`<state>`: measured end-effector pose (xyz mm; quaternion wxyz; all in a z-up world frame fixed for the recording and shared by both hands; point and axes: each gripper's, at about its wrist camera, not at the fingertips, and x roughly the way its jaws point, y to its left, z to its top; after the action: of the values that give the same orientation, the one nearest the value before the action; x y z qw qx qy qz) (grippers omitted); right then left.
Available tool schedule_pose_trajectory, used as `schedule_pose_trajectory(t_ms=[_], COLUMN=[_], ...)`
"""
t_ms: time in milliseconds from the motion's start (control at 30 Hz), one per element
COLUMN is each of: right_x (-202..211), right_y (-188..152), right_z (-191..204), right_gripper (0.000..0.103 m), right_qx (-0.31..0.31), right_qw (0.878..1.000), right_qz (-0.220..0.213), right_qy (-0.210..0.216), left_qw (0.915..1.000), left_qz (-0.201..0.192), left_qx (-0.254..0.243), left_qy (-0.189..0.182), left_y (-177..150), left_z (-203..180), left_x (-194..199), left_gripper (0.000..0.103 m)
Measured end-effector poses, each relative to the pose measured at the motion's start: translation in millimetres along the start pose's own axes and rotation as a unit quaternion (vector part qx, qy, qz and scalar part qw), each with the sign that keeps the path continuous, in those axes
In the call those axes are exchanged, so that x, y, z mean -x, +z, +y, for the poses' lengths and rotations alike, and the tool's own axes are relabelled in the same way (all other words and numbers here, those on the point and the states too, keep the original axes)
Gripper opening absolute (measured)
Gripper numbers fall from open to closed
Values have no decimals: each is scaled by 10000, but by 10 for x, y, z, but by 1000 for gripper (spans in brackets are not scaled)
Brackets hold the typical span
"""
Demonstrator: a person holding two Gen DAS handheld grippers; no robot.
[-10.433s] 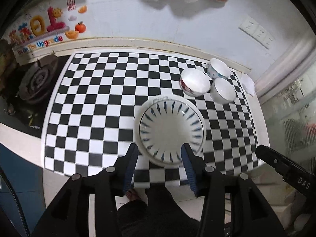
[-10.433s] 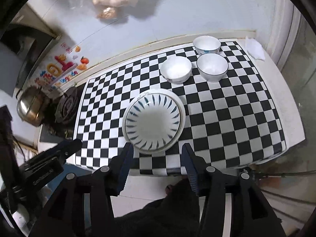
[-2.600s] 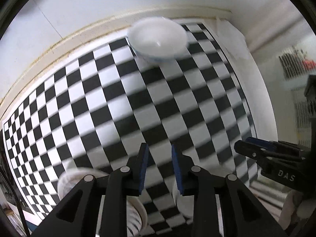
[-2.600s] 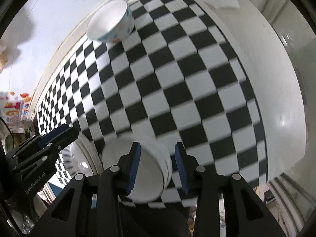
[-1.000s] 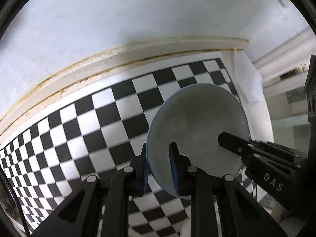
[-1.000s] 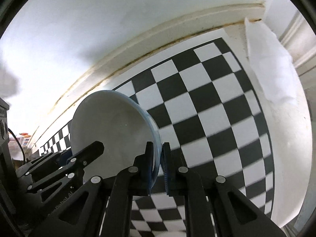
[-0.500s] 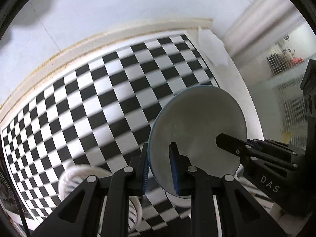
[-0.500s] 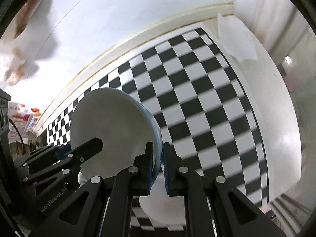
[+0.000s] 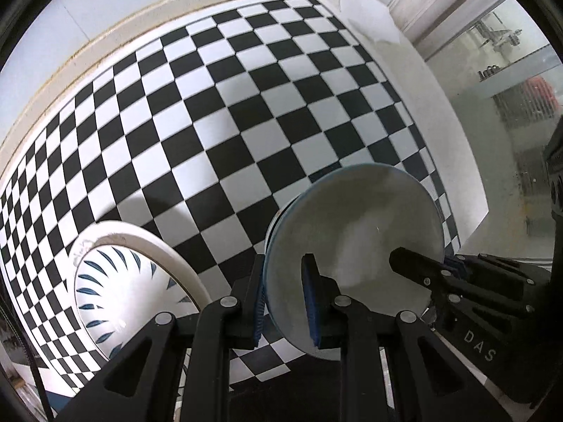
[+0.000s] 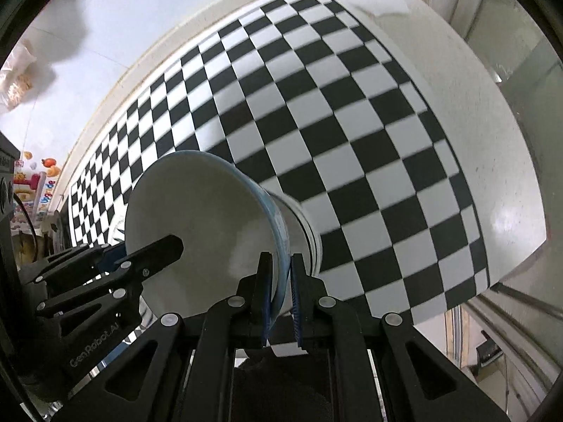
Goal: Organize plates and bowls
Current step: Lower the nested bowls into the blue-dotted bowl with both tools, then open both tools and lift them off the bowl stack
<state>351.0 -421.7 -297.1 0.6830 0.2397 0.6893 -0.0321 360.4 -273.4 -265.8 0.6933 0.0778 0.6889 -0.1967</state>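
Both grippers hold one white bowl with a blue rim (image 9: 355, 232), tilted on its side, close above the checkered counter (image 9: 218, 112). My left gripper (image 9: 286, 302) is shut on its left rim. My right gripper (image 10: 281, 295) is shut on its right rim; the bowl (image 10: 207, 225) fills the lower left of the right wrist view. Under it a stack of white bowls (image 10: 302, 232) shows, mostly hidden. A big white plate with blue dashes (image 9: 116, 281) lies at the counter's near left.
A white cloth (image 9: 369, 17) lies at the far right corner by the wall. The counter's white right edge (image 10: 492, 161) drops off beside a glass partition. A colourful sticker (image 10: 31, 179) is on the far left wall.
Both grippers have carried the bowl back from the far wall toward the near edge and lower. The striped plate and the bowl stack have come into view.
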Motion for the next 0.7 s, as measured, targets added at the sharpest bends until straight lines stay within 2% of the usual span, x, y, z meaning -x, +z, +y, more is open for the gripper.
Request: schedule_pose_trajectory(t_ms=[300, 700], right_x=[-118, -53], right_y=[-83, 6], right_z=[-59, -77], right_gripper=[14, 18], right_qx=[-50, -115], right_qw=[9999, 9999], right_qz=[112, 93], right_qy=[-33, -16], left_qw=[9998, 9997], left_qz=[114, -53], left_qx=[3, 64], left_qy=[138, 229], left_y=[-47, -51], left_z=[6, 6], left_x=[-138, -104], left_gripper=[17, 17])
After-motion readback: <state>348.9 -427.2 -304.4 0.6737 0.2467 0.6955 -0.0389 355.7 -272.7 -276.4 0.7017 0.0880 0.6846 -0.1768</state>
